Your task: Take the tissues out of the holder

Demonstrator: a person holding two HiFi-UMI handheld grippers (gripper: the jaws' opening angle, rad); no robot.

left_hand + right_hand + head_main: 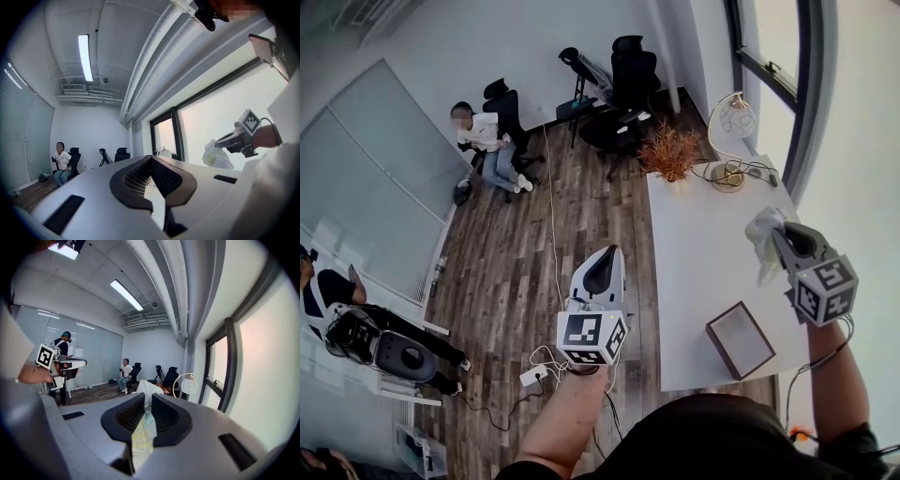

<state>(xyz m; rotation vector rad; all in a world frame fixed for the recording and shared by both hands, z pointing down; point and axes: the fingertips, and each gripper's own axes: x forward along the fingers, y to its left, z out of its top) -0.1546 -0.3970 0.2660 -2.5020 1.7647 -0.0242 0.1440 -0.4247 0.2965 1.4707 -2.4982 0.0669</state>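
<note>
My right gripper (778,234) is shut on a soft pack of tissues (763,237), held up in the air over the right part of the white table (694,253). In the right gripper view the pale patterned pack (142,430) is pinched between the dark pads and sticks out past the tips. The brown box holder (739,339) stands open-topped near the table's front edge, below and left of that gripper; nothing shows inside it. My left gripper (605,255) hangs over the wooden floor left of the table, jaws shut on nothing (151,160). The left gripper view shows the tissue pack (216,154) in the other gripper.
At the table's far end stand a dried orange plant (670,152), a round lamp (731,122) and cables. Office chairs (623,84) and a seated person (487,141) are at the back. Another person (347,319) is at the left. A power strip (532,375) lies on the floor.
</note>
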